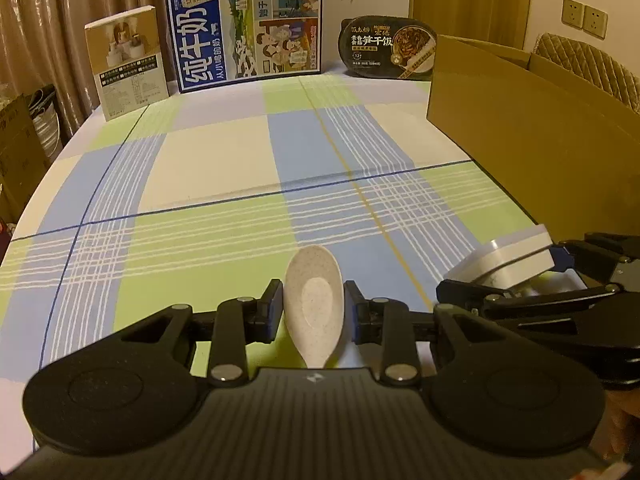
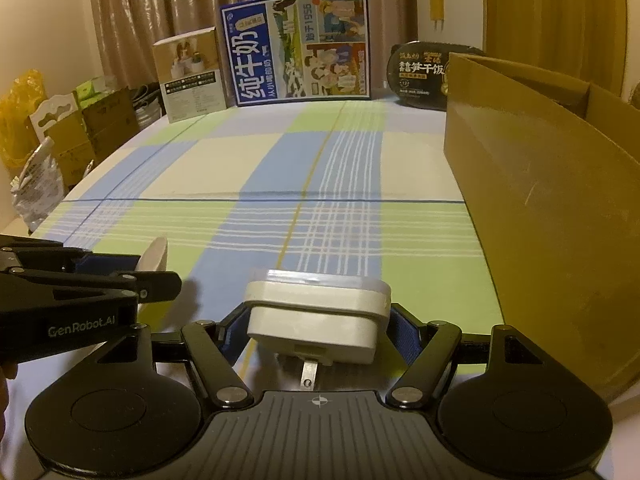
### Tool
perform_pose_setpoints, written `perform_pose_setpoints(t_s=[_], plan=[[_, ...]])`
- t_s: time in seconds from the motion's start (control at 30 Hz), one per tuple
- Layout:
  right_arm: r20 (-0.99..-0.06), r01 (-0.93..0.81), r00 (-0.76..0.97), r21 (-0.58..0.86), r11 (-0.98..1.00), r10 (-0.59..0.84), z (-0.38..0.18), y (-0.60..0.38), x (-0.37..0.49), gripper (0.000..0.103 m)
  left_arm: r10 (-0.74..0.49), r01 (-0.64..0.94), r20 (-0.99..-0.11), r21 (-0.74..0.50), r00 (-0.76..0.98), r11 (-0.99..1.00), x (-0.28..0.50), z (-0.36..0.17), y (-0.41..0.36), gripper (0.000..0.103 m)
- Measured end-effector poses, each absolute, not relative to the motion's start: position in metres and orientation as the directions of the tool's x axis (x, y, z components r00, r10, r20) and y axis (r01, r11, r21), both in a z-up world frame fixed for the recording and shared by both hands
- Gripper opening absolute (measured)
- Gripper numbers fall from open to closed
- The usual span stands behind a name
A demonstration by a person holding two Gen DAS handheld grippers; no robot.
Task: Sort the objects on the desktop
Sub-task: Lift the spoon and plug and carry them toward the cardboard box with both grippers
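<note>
Left wrist view, bottom centre: the left gripper (image 1: 313, 307) is clamped narrow on a speckled white spoon (image 1: 314, 300), bowl pointing away up the frame, handle running back toward the camera; at the lower right of that frame the right gripper (image 1: 516, 276) shows from the side, carrying a white plug adapter (image 1: 510, 256); in the right wrist view the same adapter (image 2: 318, 316) sits between the blue pads (image 2: 404, 330) at bottom centre, jaws set fairly wide around its body, a metal prong hanging beneath, and the pads look to be pressing on it; "GenRobot.AI" reads on the left tool at the lower left of that frame; both pieces seem picked up, so I judge the step in hand to be the carry, and the next move calls for swinging each toward the open cardboard box (image 2: 552, 184) along the right edge and releasing above its rim without clipping the wall; beyond lies the checked tablecloth (image 1: 224, 168), bare in mid-frame; at the far edge, upper centre, stands a blue milk carton box (image 1: 244, 28) reading "纯牛奶" and "1955"; left of it a beige product box (image 1: 126, 62), print too small to read; right of it a dark instant-meal tub (image 1: 386, 50) reading "笋干饭".
</note>
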State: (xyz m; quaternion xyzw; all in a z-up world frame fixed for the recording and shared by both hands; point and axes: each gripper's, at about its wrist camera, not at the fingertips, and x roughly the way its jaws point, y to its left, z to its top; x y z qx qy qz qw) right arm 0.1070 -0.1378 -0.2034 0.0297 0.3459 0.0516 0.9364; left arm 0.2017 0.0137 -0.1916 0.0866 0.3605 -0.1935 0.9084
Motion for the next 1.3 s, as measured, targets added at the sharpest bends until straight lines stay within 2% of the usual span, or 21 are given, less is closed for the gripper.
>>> perform_pose_setpoints(t_s=[0.37, 1.3], plan=[[-0.629, -0.076, 0.771, 0.063, 0.995, 0.099, -0.191, -0.137, 0.103, 0.064, -0.299, 0.421, -0.683, 0.014, 0.667, 0.907, 0.200, -0.185, 0.014, 0.027], [-0.525, -0.088, 0.845, 0.058, 0.994, 0.106, -0.103, -0.148, 0.054, 0.064, -0.333, 0.395, -0.637, -0.048, 0.696, 0.917, 0.151, -0.125, 0.003, 0.027]])
